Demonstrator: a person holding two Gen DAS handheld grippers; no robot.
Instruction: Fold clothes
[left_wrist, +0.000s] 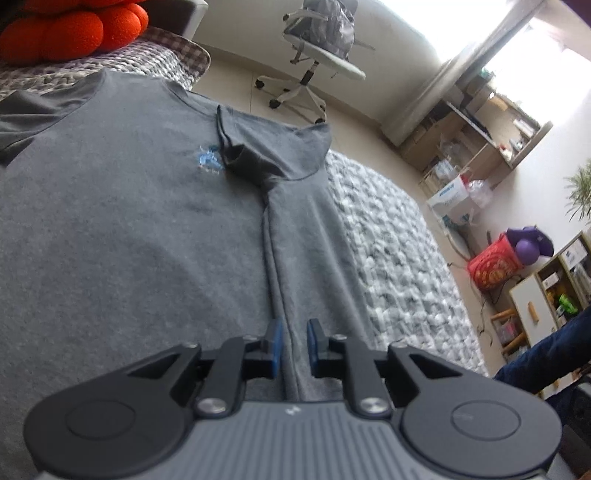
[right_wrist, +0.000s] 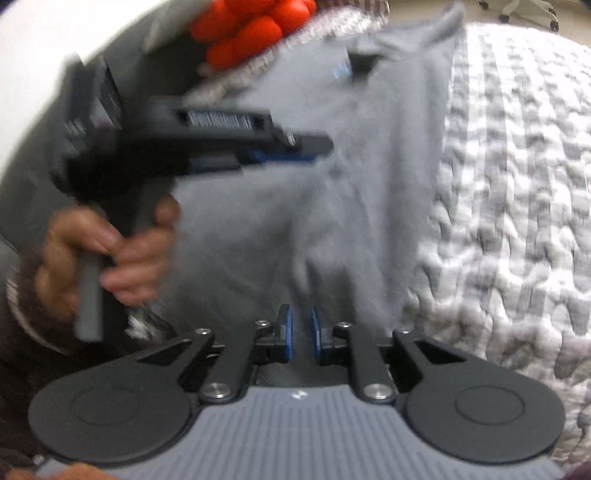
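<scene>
Shirt (left_wrist: 129, 206) fold lies between left claw (left_wrist: 294, 345) pads, untouched.

Left gripper (left_wrist: 294, 345): pitched down, blue pads parted by a narrow gap, grey cloth lying in that gap; pads appear not to press it. Right gripper (right_wrist: 299, 338): also angled down, pads close together with a small gap, cloth between them; blur leaves the grip uncertain. Left hand (right_wrist: 107, 254) wrapped around its gripper's grey handle, fingers (right_wrist: 125, 280) curled.
</scene>
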